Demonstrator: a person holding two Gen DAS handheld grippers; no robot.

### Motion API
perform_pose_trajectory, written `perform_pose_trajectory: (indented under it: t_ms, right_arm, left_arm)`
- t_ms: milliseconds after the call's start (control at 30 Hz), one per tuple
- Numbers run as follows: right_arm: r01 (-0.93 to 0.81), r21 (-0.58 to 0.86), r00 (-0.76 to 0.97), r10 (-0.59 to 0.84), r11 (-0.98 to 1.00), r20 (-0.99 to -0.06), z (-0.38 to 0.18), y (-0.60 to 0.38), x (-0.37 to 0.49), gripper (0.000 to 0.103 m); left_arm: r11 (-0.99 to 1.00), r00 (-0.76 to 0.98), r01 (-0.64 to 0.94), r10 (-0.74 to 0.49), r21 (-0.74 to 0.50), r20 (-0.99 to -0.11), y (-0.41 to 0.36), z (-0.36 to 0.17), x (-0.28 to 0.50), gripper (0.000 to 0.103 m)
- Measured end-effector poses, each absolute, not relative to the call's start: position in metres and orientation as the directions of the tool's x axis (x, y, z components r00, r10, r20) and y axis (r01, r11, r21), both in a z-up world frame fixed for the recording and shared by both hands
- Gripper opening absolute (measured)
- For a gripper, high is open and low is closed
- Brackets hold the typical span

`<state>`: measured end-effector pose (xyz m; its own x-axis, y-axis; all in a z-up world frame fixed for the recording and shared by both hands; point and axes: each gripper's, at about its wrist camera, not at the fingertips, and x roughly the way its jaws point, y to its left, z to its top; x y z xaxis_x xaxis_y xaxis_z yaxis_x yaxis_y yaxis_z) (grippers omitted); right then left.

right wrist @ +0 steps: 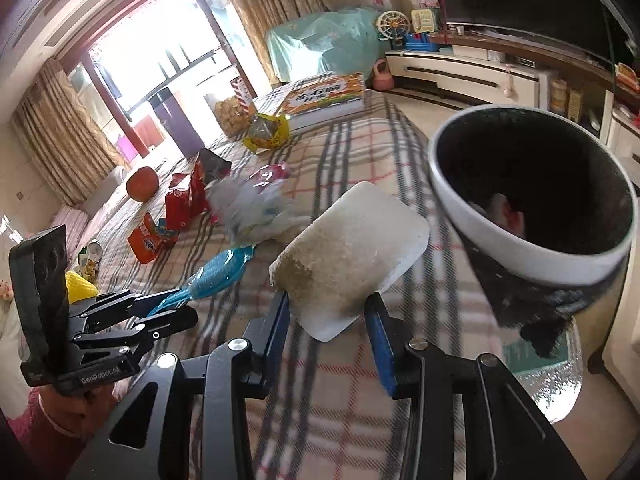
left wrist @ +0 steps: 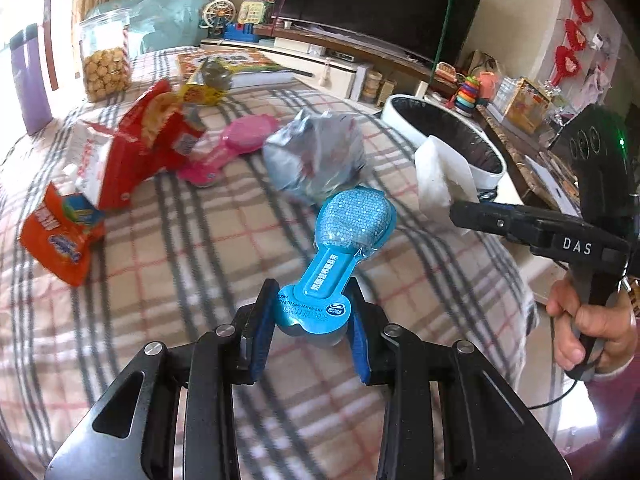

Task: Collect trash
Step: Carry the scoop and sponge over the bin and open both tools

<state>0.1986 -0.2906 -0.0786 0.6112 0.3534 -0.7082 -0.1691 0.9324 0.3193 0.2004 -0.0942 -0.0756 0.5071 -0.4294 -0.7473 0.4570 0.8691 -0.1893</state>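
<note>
My left gripper (left wrist: 314, 316) is shut on a blue spoon-shaped plastic package (left wrist: 344, 232) and holds it above the plaid table. My right gripper (right wrist: 328, 318) is shut on a white foam tray (right wrist: 352, 252), held close to the white-rimmed bin (right wrist: 532, 196) lined with a black bag. In the left wrist view the right gripper (left wrist: 464, 210) holds the tray (left wrist: 440, 176) beside the bin (left wrist: 448, 136). In the right wrist view the left gripper (right wrist: 168, 308) holds the blue package (right wrist: 220, 272).
On the plaid cloth (left wrist: 200, 248) lie a silver foil bag (left wrist: 316, 156), a pink package (left wrist: 236, 144), red snack bags (left wrist: 148, 140), an orange wrapper (left wrist: 60, 236), and a yellow wrapper (left wrist: 208, 84). A cookie jar (left wrist: 104, 60) and a book (left wrist: 236, 62) stand farther back.
</note>
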Motion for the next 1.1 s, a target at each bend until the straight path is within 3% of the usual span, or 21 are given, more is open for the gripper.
perform_pose_trajectory:
  t_ms: [1100]
  right_arm:
    - [-0.023, 0.316, 0.7, 0.241, 0.948, -0.672, -0.051, -0.4, 0.187, 0.039]
  left_arm:
    - [0.823, 0.488, 0.556, -0.439, -0.118, -0.754, -0.216, -0.045, 0.233, 0.031]
